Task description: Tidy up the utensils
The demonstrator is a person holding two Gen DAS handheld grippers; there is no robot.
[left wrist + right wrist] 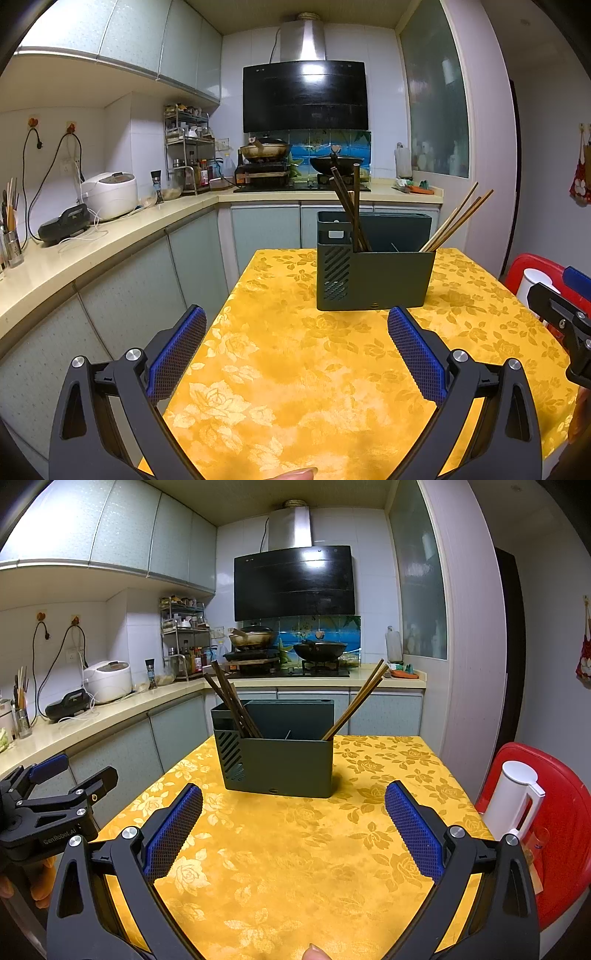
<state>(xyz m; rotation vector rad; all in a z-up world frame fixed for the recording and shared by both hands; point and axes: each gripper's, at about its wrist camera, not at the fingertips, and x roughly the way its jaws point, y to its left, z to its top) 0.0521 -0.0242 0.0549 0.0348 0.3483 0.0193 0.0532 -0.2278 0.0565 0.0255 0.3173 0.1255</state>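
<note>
A dark green utensil holder stands on the yellow flowered tablecloth. Dark brown chopsticks lean in its left compartment. Lighter wooden chopsticks lean out of its right end. My left gripper hovers open over the cloth, short of the holder, nothing between its blue pads. My right gripper is likewise open and empty, facing the holder. Each gripper shows at the edge of the other's view.
A kitchen counter runs along the left and back, with a rice cooker, a spice rack and two woks on the stove. A red chair holding a white kettle stands right of the table.
</note>
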